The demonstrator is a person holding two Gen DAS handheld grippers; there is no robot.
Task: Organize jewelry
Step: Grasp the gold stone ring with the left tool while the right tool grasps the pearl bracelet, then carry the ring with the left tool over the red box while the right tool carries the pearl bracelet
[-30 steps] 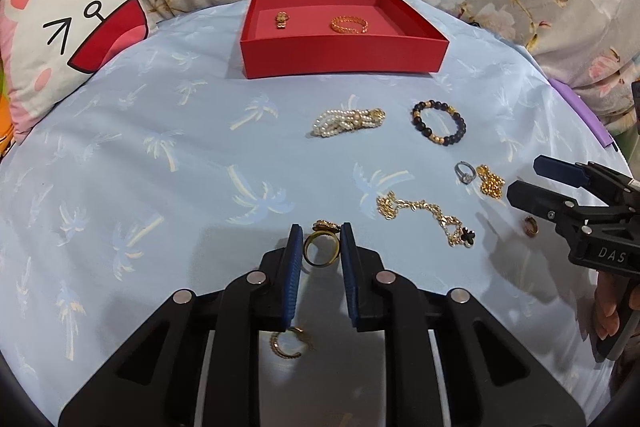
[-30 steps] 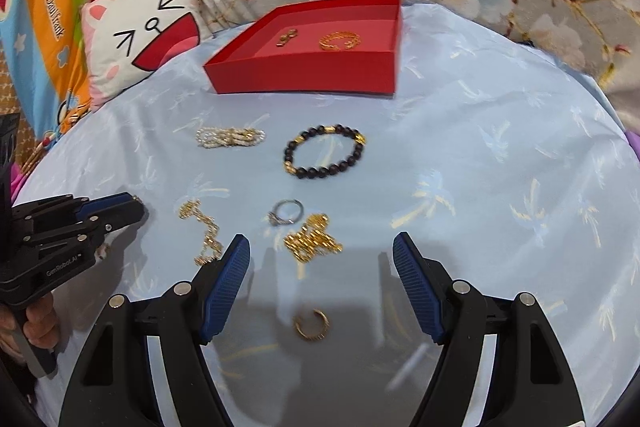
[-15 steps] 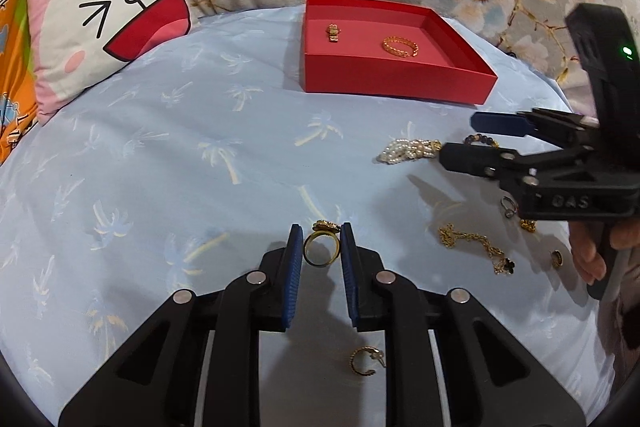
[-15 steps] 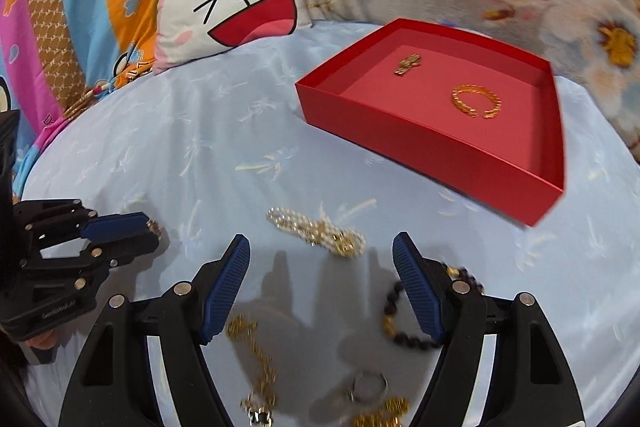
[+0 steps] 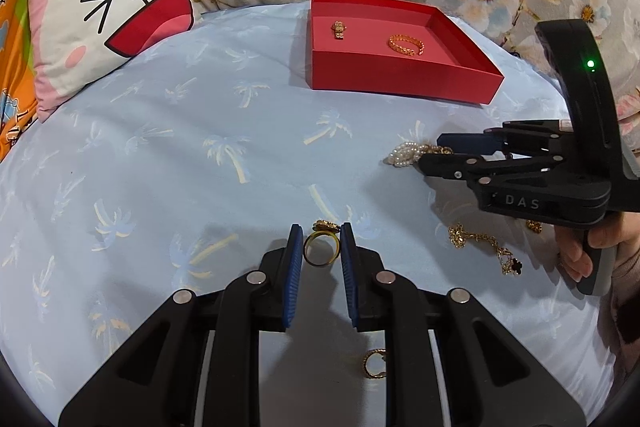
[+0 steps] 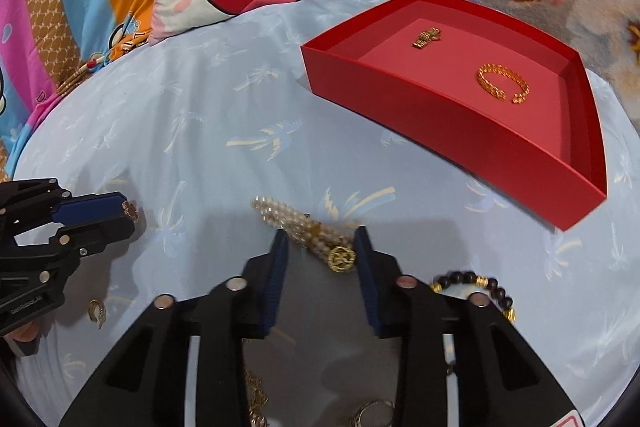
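Two hand-held grippers, each busy w/ one piece of jewelry on the bed.

Left hand-held gripper [image 5: 320, 247] was clamped on a gold ring [image 5: 321, 251], held upright by its band, prob. for carrying to the red box [image 5: 400, 79]. Right hand-held gripper [image 6: 320, 247] had just been closing; its jaws straddled the pearl bracelet [image 6: 304, 227], contact unclear, likely narrowed to pinch the bunched strand. Box sat beyond, w/ a gold cuff [image 6: 502, 83] & small clasp piece [image 6: 427, 37] already inside; black bead bracelet [image 6: 472, 287] & gold chain [image 5: 480, 247] lay loose on the sheet [image 5: 200, 147].

We see a red tray [image 5: 400, 75] on a light blue cloth [image 5: 200, 147] with pale palm trees. The pillow [image 5: 108, 27] is white and pink, the pearls [image 6: 288, 219] cream, the ring [image 5: 322, 247] gold.
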